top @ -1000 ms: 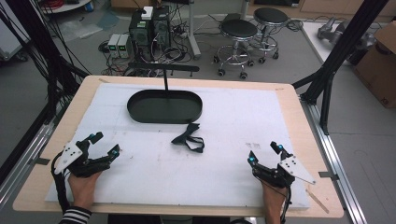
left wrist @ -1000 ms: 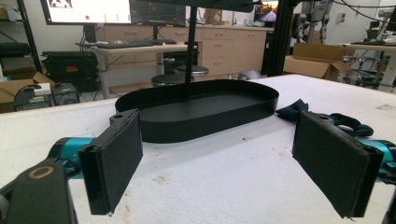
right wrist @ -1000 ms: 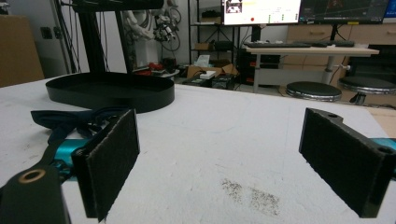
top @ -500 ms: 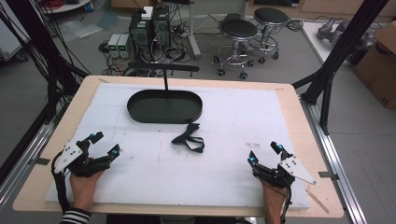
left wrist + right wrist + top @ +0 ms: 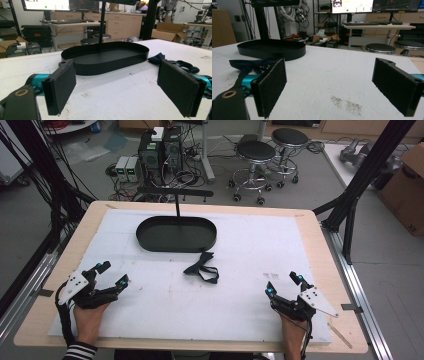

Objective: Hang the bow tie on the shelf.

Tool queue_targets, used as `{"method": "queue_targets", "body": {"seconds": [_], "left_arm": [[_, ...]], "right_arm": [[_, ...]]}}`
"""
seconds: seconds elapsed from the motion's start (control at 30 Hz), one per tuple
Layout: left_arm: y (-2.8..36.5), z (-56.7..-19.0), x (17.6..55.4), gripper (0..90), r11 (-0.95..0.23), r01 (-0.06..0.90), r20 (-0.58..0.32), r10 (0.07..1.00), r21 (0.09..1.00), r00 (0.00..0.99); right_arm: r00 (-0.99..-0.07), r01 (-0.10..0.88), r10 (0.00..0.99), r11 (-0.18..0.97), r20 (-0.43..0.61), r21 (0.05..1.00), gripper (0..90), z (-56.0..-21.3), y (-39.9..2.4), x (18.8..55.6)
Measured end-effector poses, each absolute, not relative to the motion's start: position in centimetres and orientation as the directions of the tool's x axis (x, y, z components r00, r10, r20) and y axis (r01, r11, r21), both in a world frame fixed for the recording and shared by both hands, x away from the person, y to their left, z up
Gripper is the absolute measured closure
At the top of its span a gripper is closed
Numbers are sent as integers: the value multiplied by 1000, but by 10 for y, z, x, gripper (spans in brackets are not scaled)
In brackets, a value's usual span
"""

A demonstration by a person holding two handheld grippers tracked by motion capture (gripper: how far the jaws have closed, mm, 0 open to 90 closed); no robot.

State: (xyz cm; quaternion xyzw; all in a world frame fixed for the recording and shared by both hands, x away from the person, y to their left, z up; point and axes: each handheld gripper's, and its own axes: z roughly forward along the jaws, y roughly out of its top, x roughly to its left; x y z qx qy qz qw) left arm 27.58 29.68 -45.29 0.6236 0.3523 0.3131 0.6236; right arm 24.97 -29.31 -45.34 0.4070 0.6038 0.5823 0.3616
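Bench: wood-edged top under a white sheet, seen from above, with both of a person's hands resting at its near edge.
Sheet: white and scuffed, with a dark speckled smudge just ahead of the right gripper in the right gripper view.
Tray: black oval with a low wall, lying flat toward the far side of the bench, left of centre; a thin black post rises from its far side to a crossbar.
Strap: dark bow-shaped band with a loop, lying loose on the sheet just in front of the tray, close to its wall; whether the two touch cannot be told. It sits between the two grippers and well apart from both. In the left gripper view the strap shows past the right-hand jaw, beside the tray; in the right gripper view it lies behind the left-hand jaw, in front of the tray.
Left gripper: held low at the near left corner of the sheet, jaws spread wide with nothing between them, pointed toward the tray.
Right gripper: held low at the near right, jaws likewise wide apart and holding nothing, bare sheet between the pads.
Hands: left hand with a striped cuff, right hand, each wrapped around a gripper's handle.
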Motion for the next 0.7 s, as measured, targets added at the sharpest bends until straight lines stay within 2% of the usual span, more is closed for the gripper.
{"method": "queue_targets", "body": {"seconds": [0.27, 0.7], "left_arm": [[302, -447, 278, 153, 69, 99, -112, 833, 993, 542], [274, -390, 294, 151, -20, 101, -45, 801, 995, 598]], "right_arm": [[-408, 69, 912, -8, 36, 998, 113, -453, -294, 250], [-409, 68, 912, -9, 36, 998, 113, -453, -293, 250]]}}
